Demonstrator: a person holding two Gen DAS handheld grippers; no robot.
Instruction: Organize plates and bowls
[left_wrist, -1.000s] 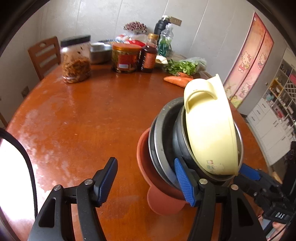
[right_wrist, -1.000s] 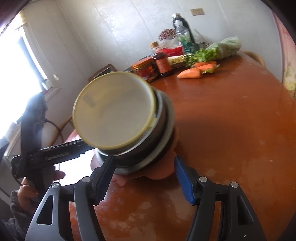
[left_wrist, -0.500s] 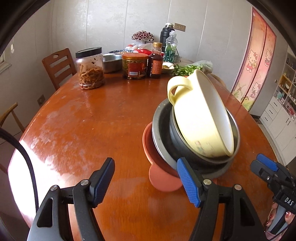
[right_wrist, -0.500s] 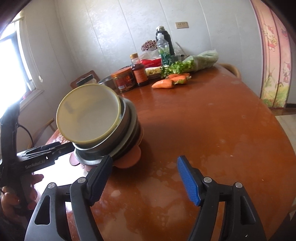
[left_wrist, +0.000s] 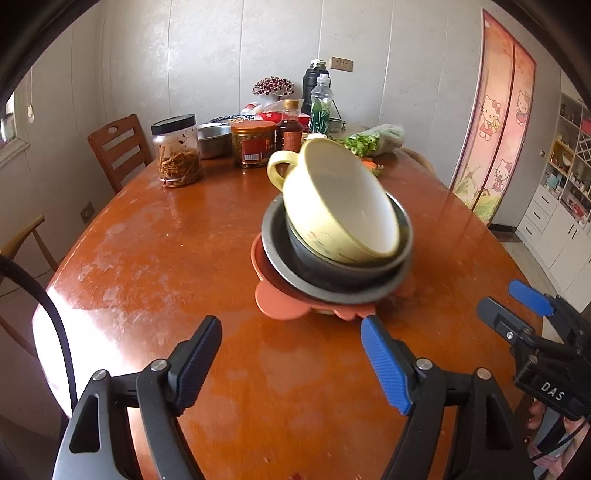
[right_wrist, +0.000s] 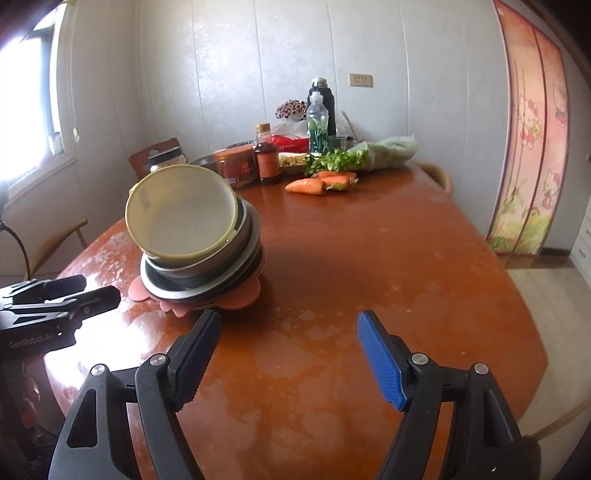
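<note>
A stack of dishes stands on the round wooden table (left_wrist: 147, 266). A pale yellow bowl (left_wrist: 340, 206) with a handle lies tilted on top of a dark bowl (left_wrist: 325, 267), a grey metal plate (left_wrist: 280, 266) and an orange plate (left_wrist: 277, 304). The stack also shows in the right wrist view, with the yellow bowl (right_wrist: 181, 214) on top. My left gripper (left_wrist: 291, 358) is open and empty, just short of the stack. My right gripper (right_wrist: 286, 350) is open and empty, to the right of the stack. Each gripper shows in the other's view.
At the far edge stand a jar of dried food (left_wrist: 177, 151), a red-lidded jar (left_wrist: 253, 144), a sauce bottle (left_wrist: 290, 134), a plastic bottle (left_wrist: 320, 105), a metal bowl (left_wrist: 212, 140), greens (right_wrist: 369, 155) and carrots (right_wrist: 321, 182). A wooden chair (left_wrist: 118, 151) stands at the left.
Both grippers have drawn back from the stack, which now sits farther off. The stack rests on the table with nothing holding it.
</note>
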